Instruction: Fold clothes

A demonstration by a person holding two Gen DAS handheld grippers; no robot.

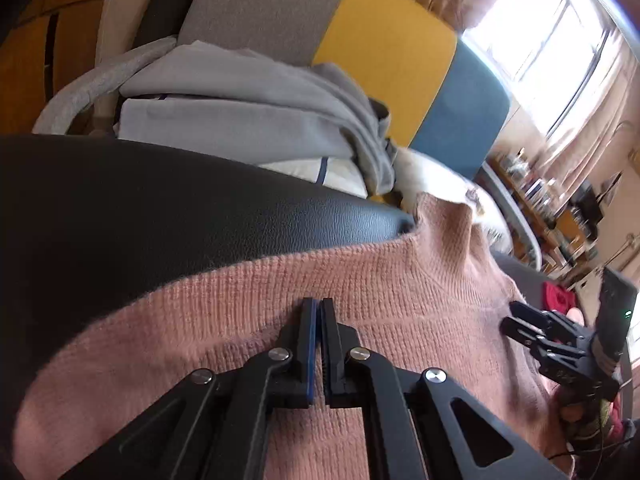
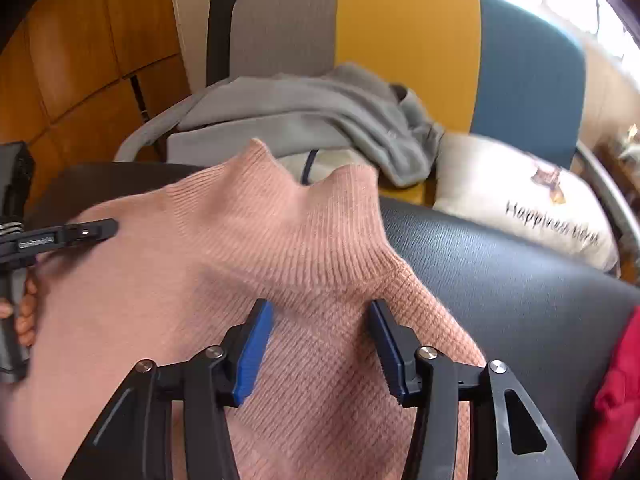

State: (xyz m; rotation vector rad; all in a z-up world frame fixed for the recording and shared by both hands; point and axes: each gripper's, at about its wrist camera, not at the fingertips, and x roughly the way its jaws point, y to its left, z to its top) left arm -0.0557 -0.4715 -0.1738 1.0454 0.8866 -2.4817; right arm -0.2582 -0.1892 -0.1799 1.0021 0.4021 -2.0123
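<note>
Both claws sit over a pink knitted sweater [image 2: 248, 248] that lies spread across a black leather surface [image 1: 160, 208]. The left claw [image 1: 319, 308] has its jaws drawn nearly together, blue pads almost meeting with only a thin slit between them, and whether any knit is pinched in that slit cannot be told; its tips rest against the pink knit just short of the sweater's upper edge. In the right wrist view the same claw comes in from the left edge, a hand [image 2: 26, 312] wrapped round its handle, its tip lying on the sweater's shoulder area.

The right claw [image 2: 322, 312] stands wide, its blue-padded fingers [image 2: 256, 344] apart on either side of a ridge of pink knit just below the ribbed collar [image 2: 304, 196]. Nothing is gripped between them. The collar stands up in two soft peaks toward the far edge of the leather surface.

Behind the surface stands a chair with a back in grey, yellow and blue panels [image 2: 408, 40]. A grey garment [image 2: 320, 112] is heaped on its seat over a folded grey piece, and a white cushion with lettering [image 2: 520, 208] lies beside it. A red cloth [image 2: 616, 400] shows at the right edge.
</note>
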